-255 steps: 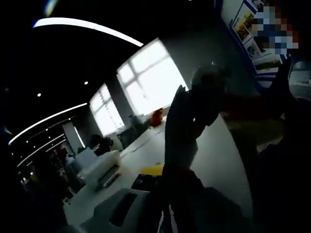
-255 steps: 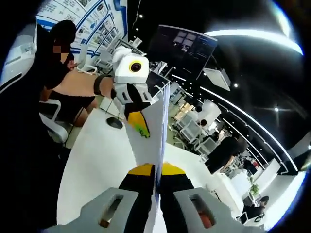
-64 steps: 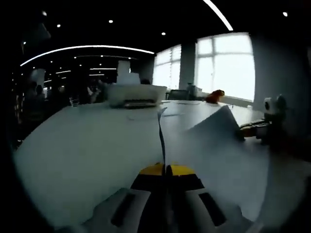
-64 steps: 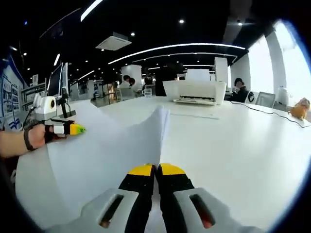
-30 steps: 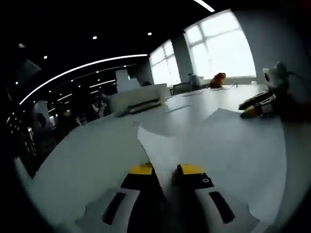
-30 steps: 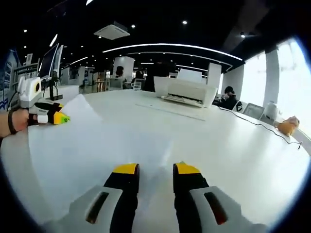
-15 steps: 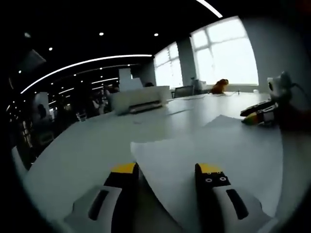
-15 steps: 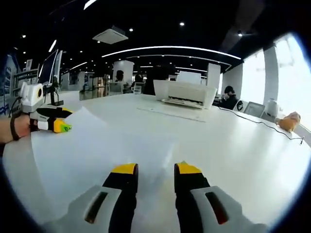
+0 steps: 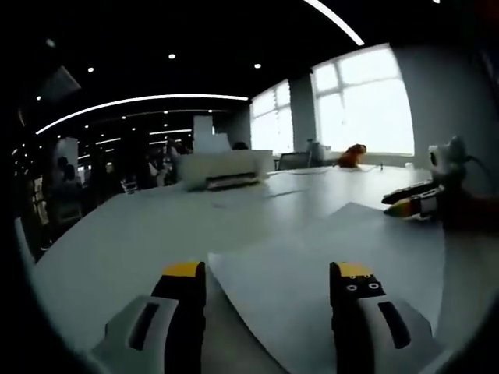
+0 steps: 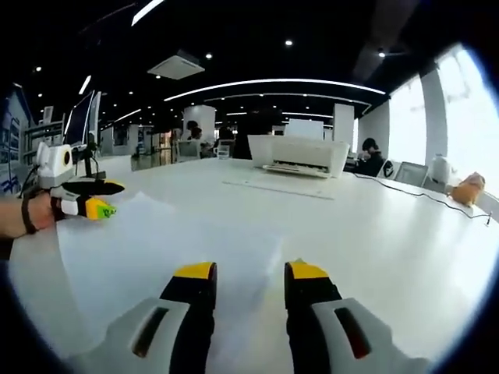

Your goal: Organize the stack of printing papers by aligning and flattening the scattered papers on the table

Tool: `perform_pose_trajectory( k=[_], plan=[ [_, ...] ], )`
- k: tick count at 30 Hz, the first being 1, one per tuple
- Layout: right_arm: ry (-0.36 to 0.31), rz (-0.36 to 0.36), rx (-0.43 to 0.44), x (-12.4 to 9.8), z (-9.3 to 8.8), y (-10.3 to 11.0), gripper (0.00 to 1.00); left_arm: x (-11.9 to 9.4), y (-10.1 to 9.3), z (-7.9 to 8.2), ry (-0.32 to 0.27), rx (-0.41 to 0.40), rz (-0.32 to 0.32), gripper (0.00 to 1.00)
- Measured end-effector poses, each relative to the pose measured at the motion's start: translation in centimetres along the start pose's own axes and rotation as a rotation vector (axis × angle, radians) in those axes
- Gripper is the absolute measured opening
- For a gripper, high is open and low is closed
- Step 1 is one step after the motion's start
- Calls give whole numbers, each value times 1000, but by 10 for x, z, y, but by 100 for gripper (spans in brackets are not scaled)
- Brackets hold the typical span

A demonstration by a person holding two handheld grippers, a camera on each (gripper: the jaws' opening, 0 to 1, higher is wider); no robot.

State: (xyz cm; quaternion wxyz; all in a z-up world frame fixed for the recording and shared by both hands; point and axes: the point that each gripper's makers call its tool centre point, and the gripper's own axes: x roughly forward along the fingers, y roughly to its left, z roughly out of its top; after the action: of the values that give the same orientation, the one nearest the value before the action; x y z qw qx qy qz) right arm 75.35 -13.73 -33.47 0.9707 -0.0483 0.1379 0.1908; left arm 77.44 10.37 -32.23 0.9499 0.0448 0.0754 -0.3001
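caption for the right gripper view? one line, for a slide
Right gripper open above the paper stack lying flat on the white table, left gripper open at the far corner, printer behind.

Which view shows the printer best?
The right gripper view: the printer sits well lit and sharp near centre, beyond the open claw. In the left gripper view the printer is dimmer and blurrier.

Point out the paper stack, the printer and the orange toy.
paper stack (image 9: pixel 327 257), left gripper view, flat top sheet between the jaws.
printer (image 10: pixel 299 156), right gripper view, front of its white body.
orange toy (image 9: pixel 355 154), left gripper view, its body by the window.
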Motion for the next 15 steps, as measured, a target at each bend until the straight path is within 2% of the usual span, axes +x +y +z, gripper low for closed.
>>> perform_pose_trajectory(
  k=[6, 9, 13, 15],
  plan=[
    [-36, 21, 19, -4, 7, 3, 35, -2, 2, 1, -4, -21, -3, 68],
    [-73, 41, 60, -7, 13, 5, 39, -8, 4, 10, -50, -10, 6, 67],
    [-78, 45, 49, -7, 14, 7, 42, -9, 1, 11, -50, 6, -6, 69],
    [-75, 37, 29, -6, 14, 8, 48, -11, -1, 12, -55, 9, -15, 71]
  ],
)
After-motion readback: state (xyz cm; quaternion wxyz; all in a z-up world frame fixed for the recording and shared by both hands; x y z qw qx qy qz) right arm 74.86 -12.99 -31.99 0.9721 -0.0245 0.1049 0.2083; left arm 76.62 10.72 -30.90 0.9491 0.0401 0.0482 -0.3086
